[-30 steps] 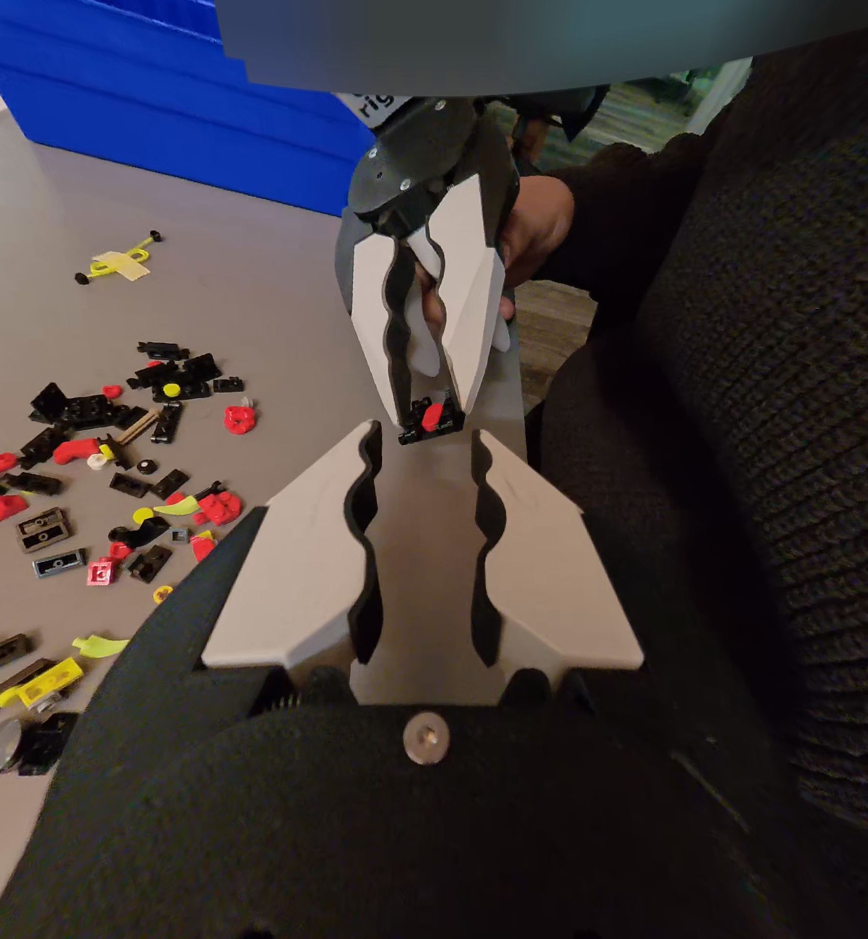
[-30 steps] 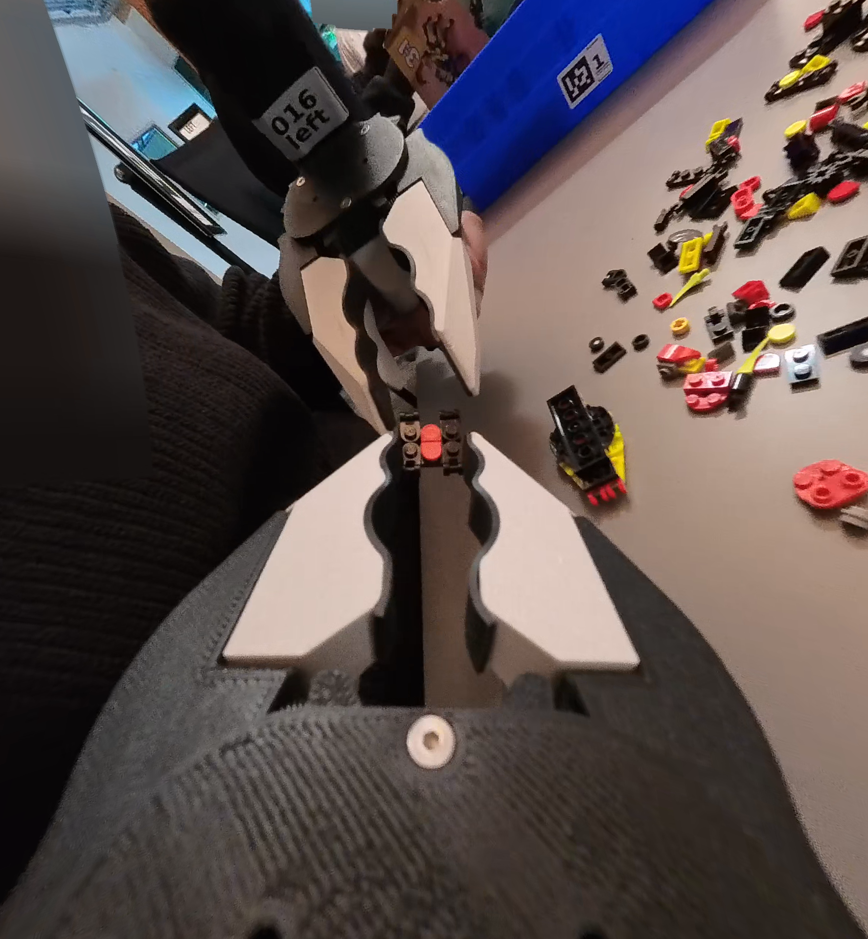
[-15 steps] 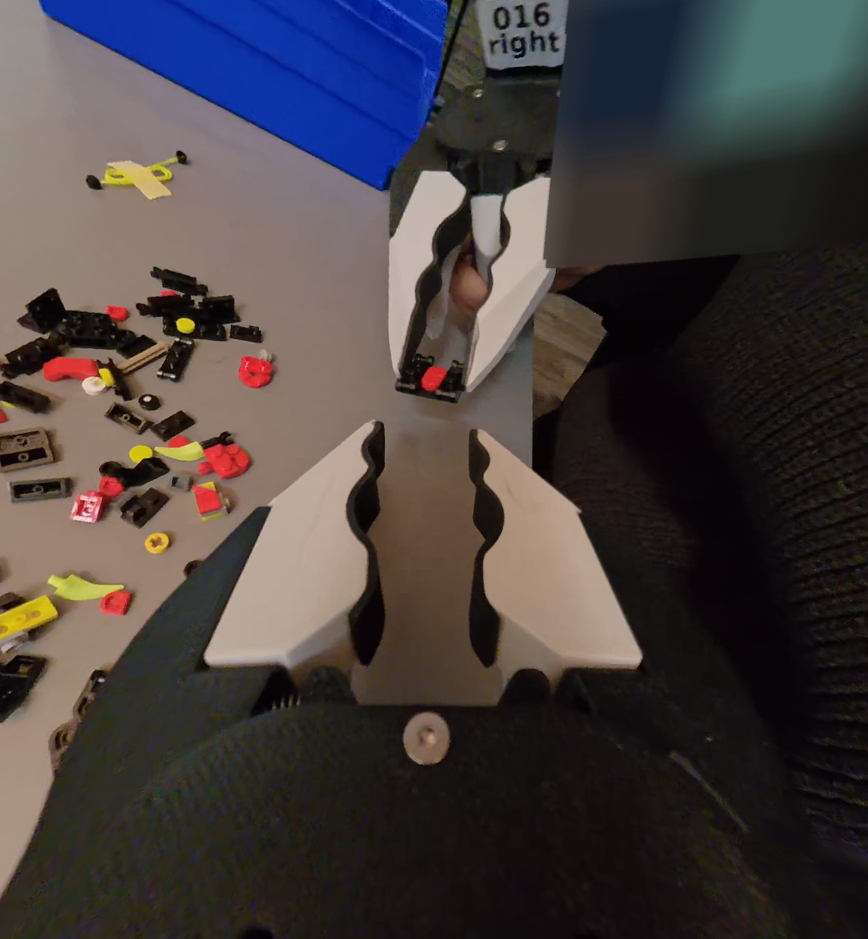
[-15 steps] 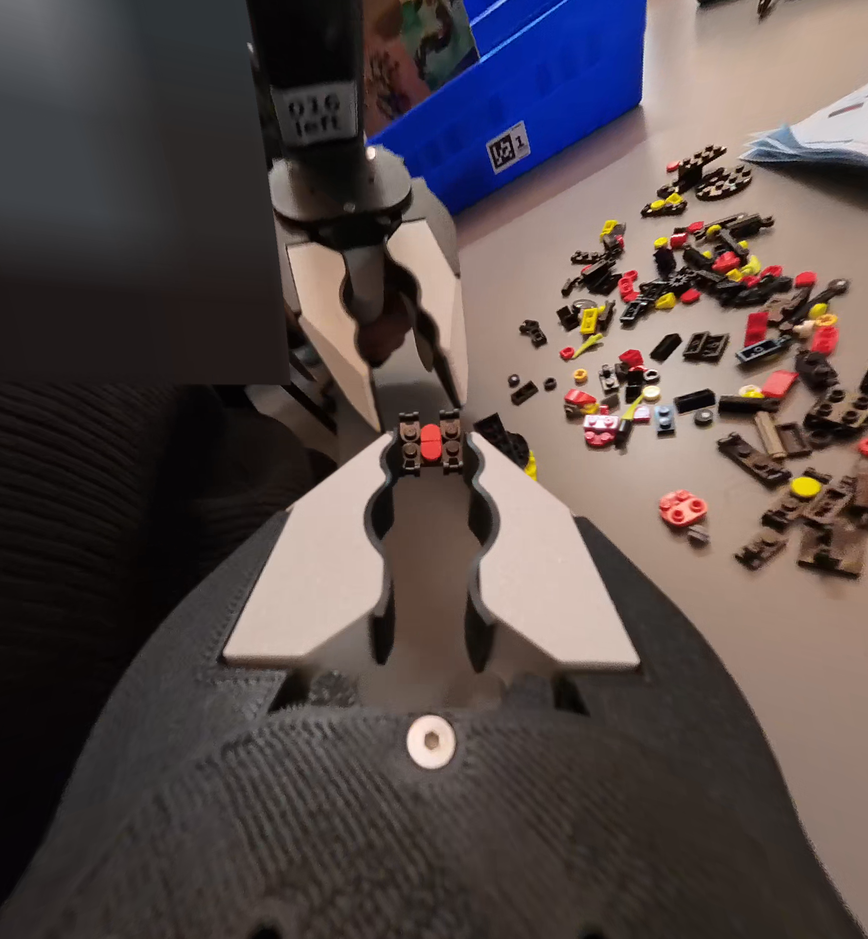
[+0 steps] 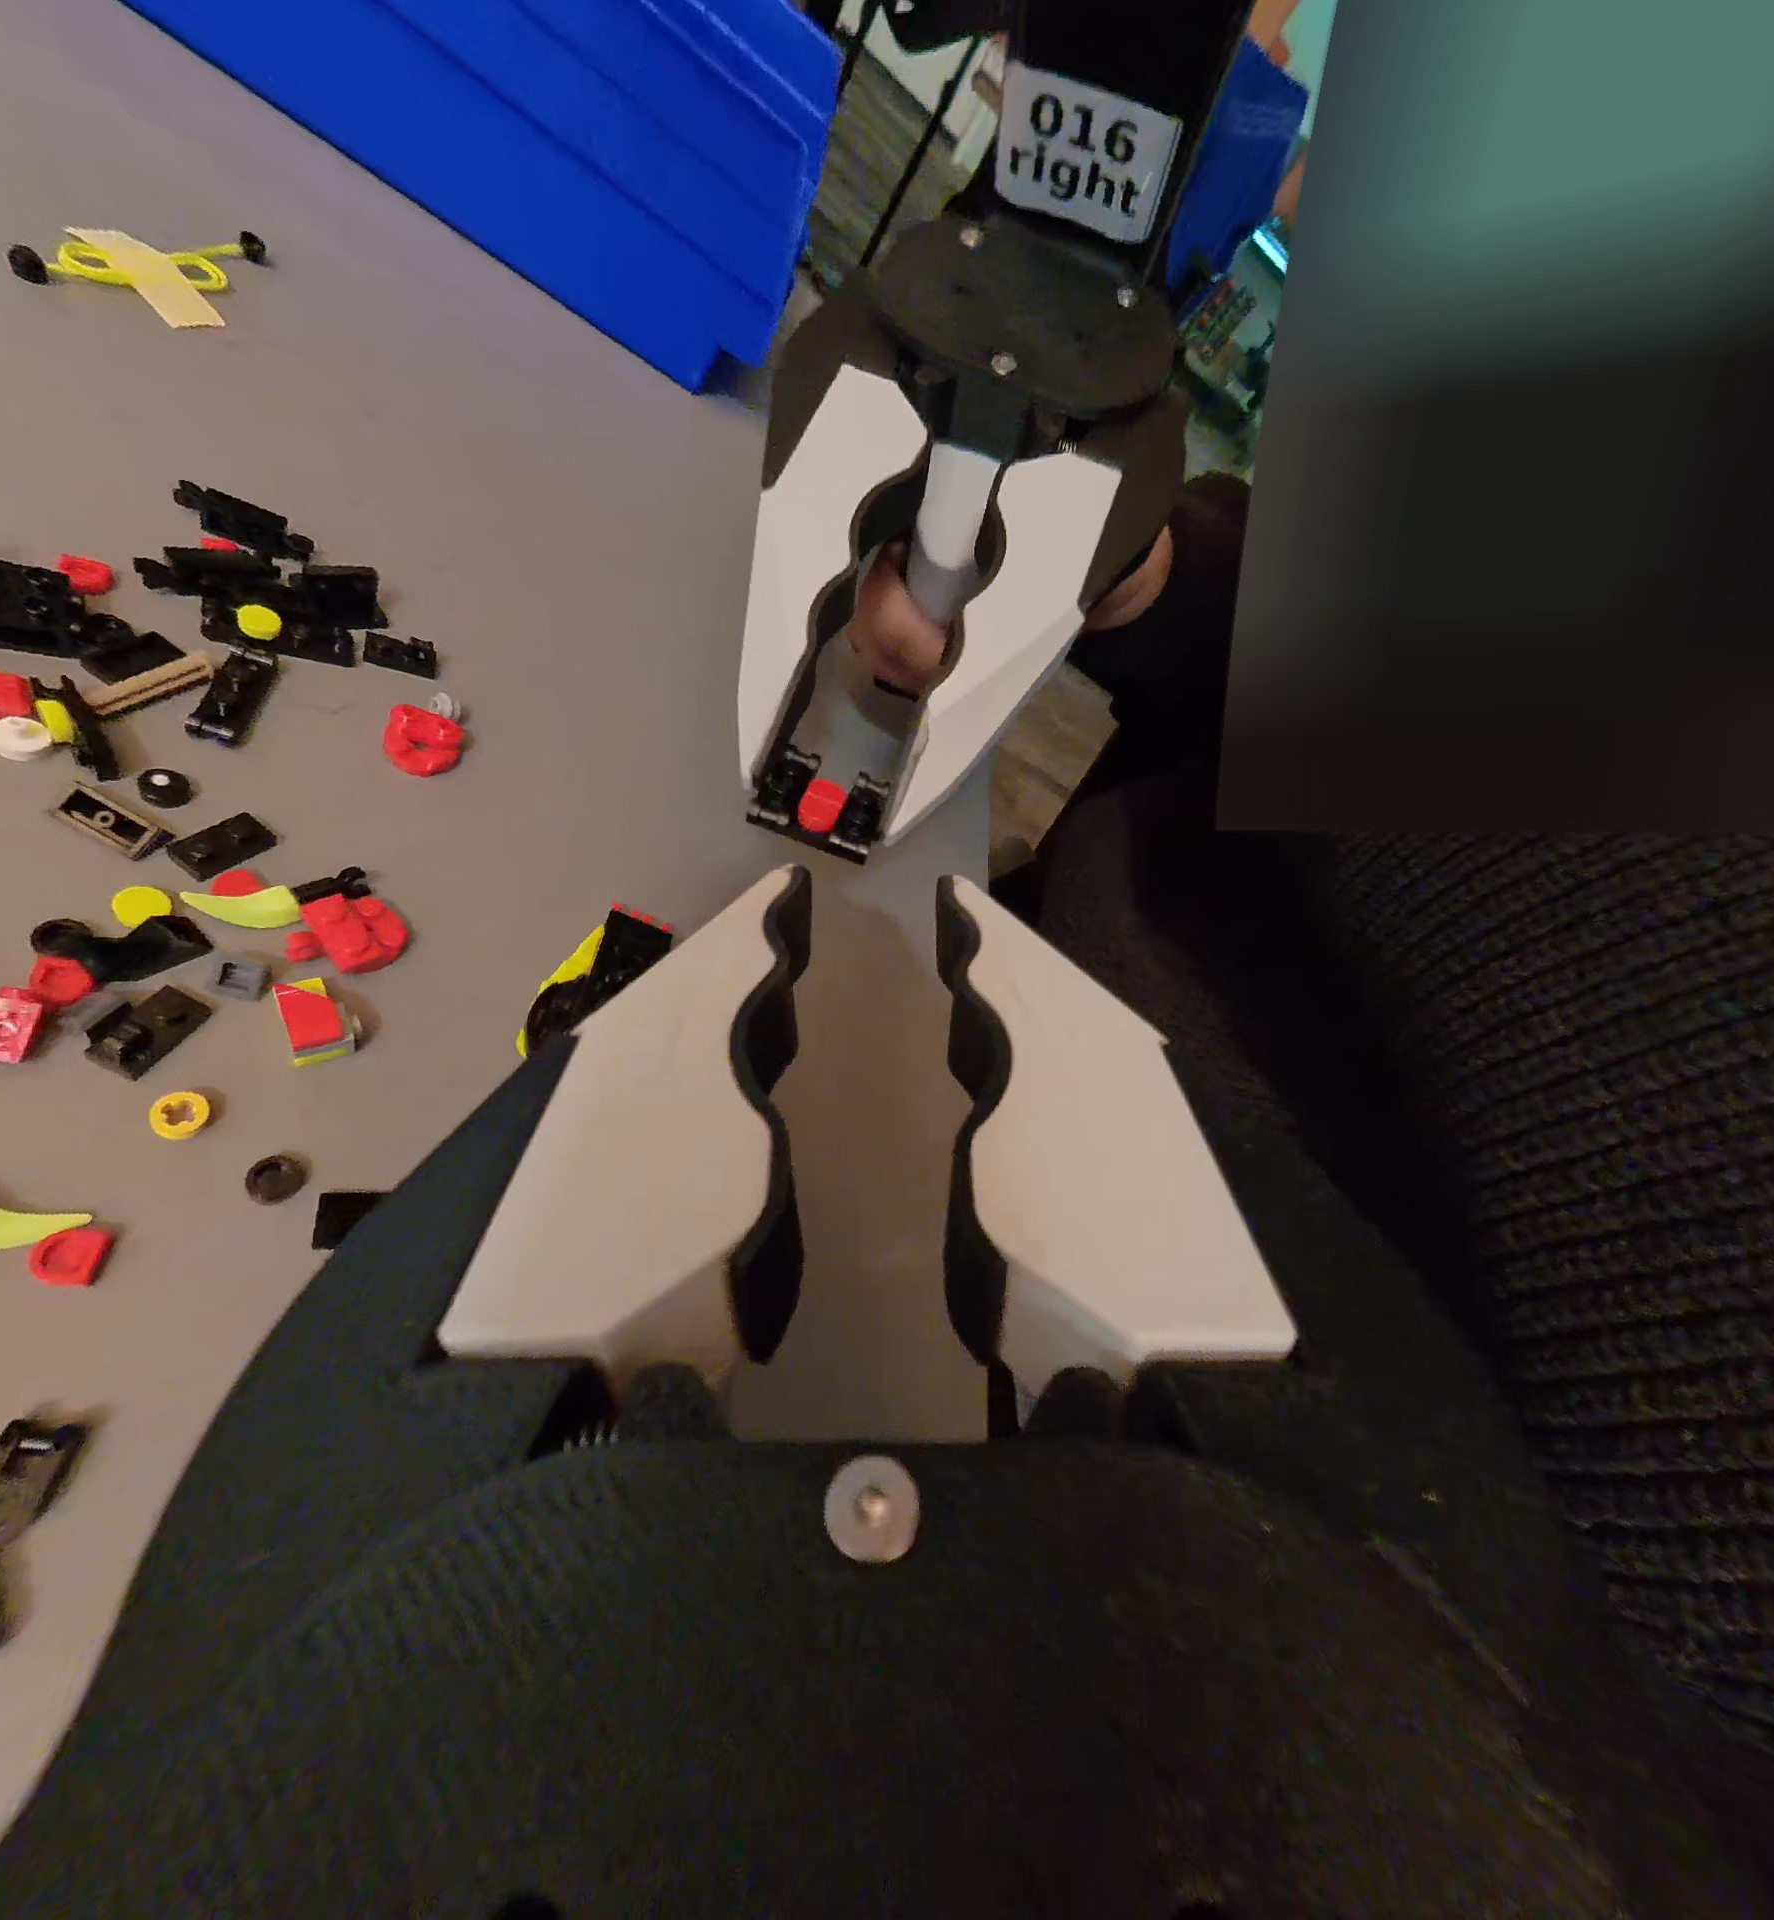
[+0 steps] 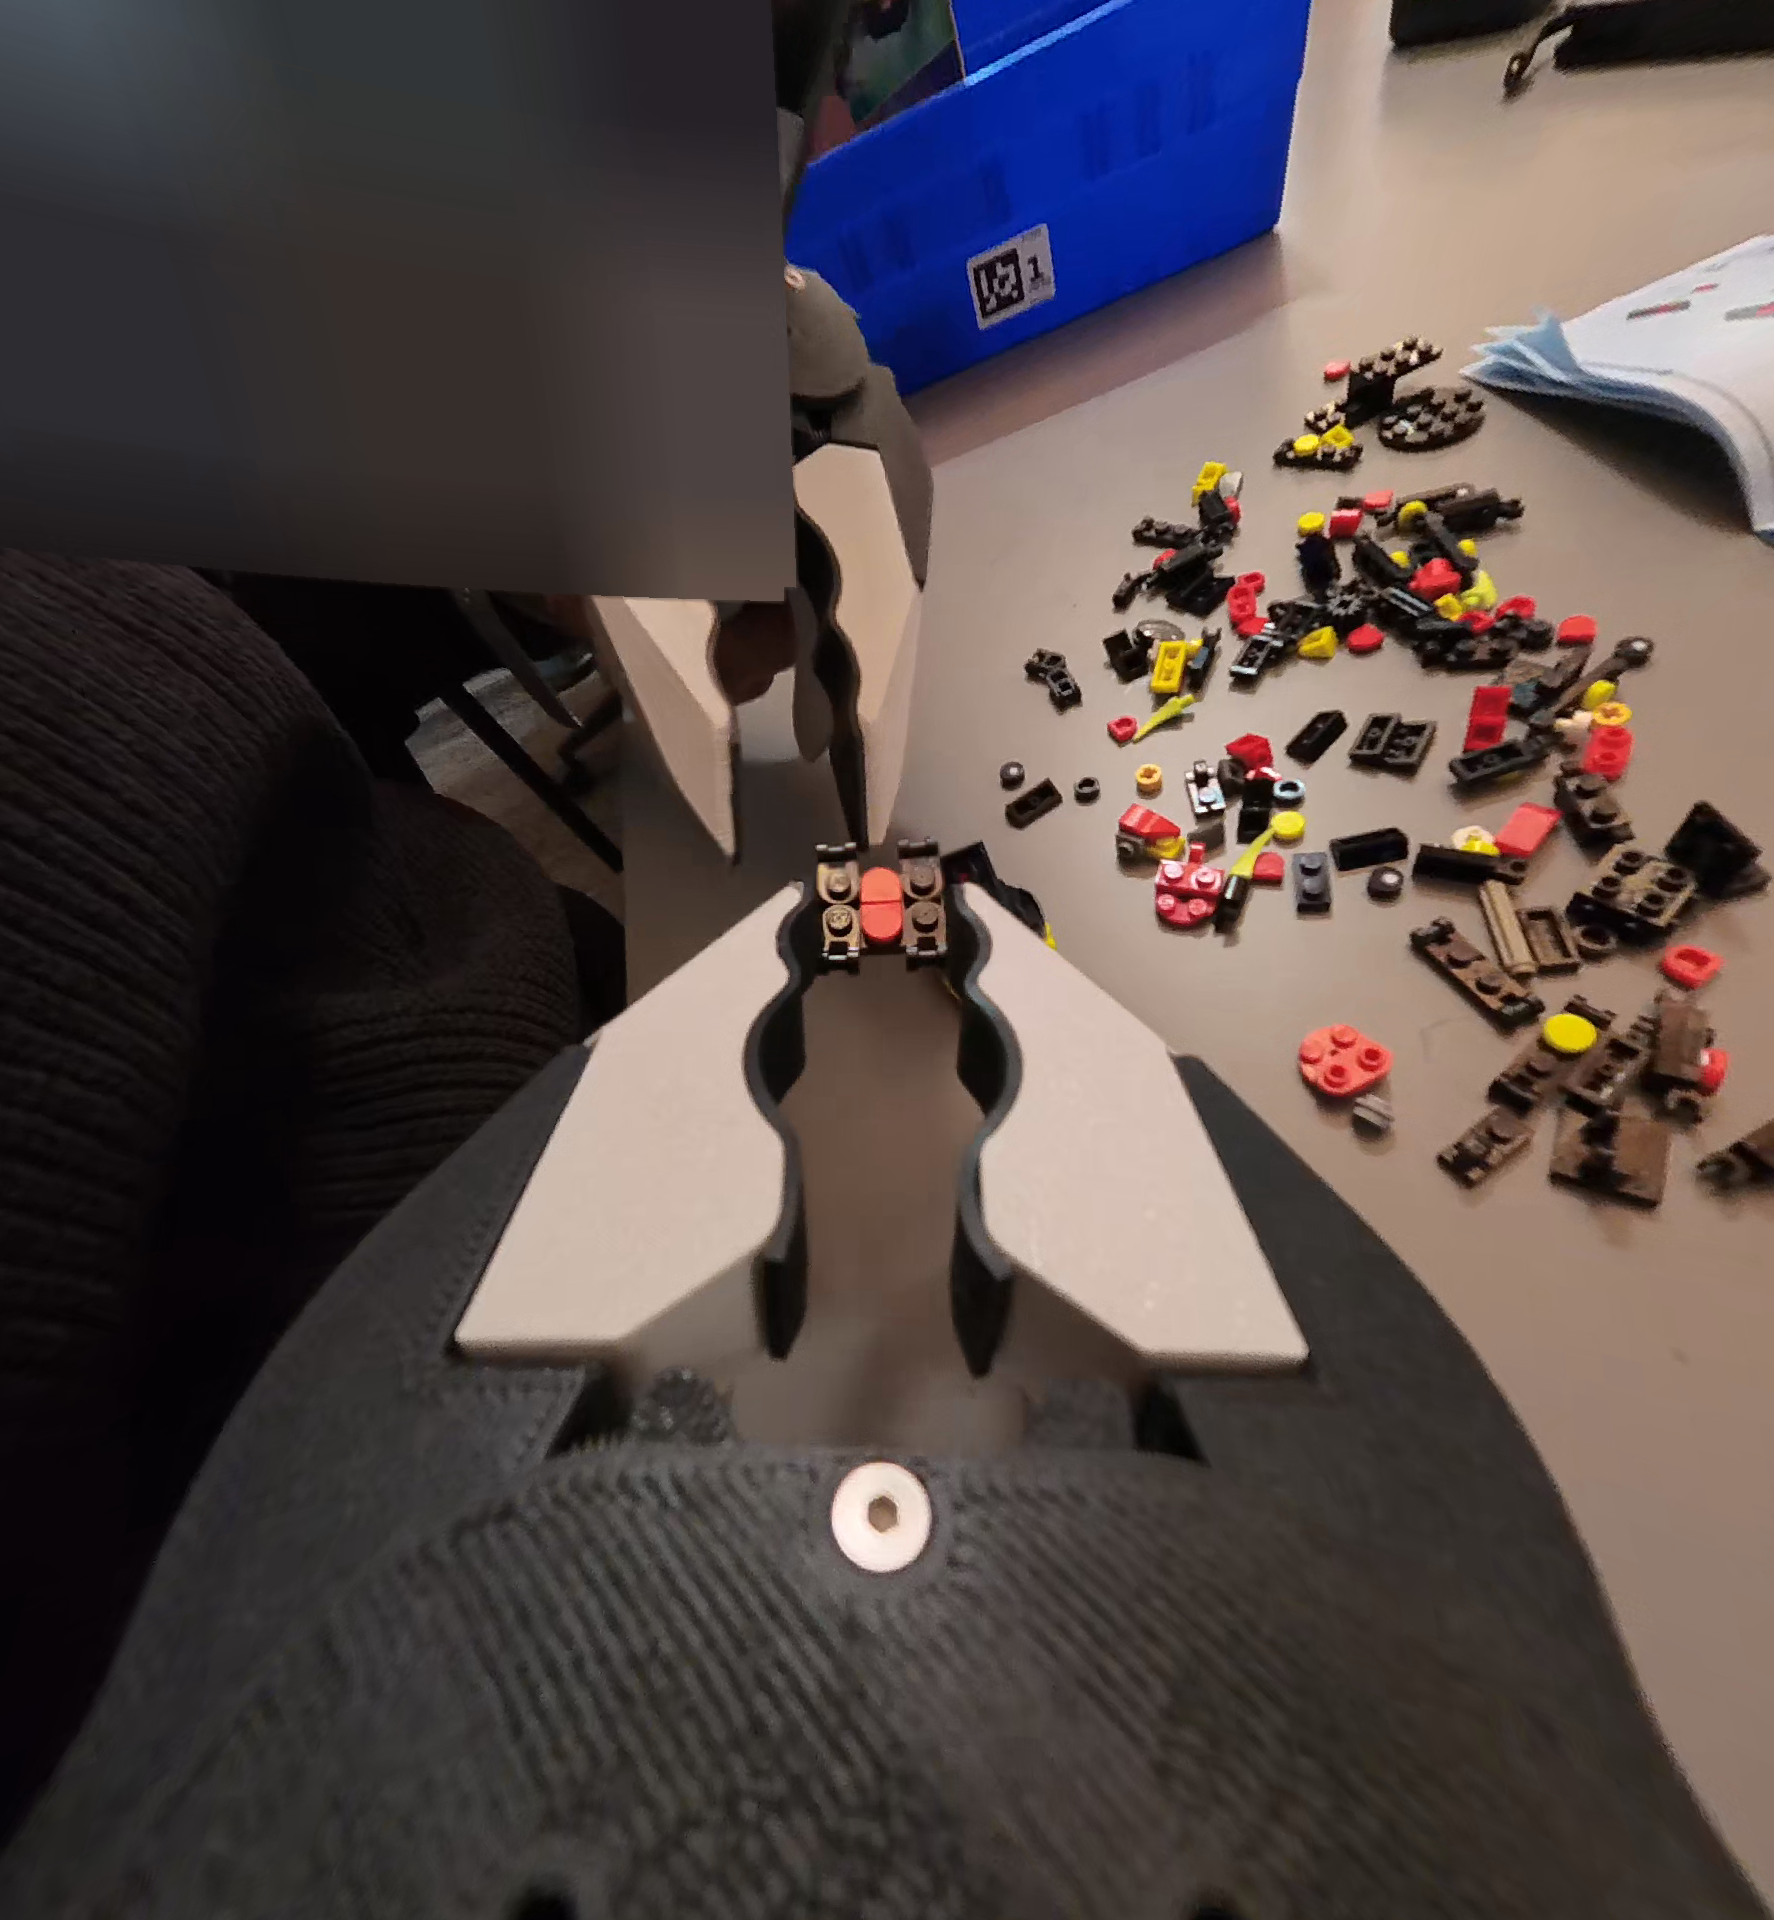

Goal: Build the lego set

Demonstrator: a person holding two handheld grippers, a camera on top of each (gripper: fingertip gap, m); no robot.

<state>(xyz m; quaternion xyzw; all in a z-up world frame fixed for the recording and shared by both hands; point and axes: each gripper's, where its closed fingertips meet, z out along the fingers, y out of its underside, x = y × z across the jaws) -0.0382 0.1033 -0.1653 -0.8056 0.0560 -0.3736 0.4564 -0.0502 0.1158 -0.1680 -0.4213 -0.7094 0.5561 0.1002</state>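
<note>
Right wrist view shows the right gripper (image 6: 881, 914) closest to us. Its fingers (image 6: 976, 940) squeeze a small black brick piece with a red middle (image 6: 881, 906) from both sides, right at the tips, so most of the piece sticks out in front and can be reached. It is held up in the air above the near edge of the grey worktop (image 6: 1122, 1299). Just past it comes the left gripper (image 5: 870, 883). Its fingers (image 5: 774, 914) are a little apart and hold nothing. A black and yellow build (image 5: 602, 966) sits beside them. Farther off lie many loose bricks (image 6: 1434, 790), with bare worktop between. A blue bin (image 6: 1049, 177) stands at the back.
</note>
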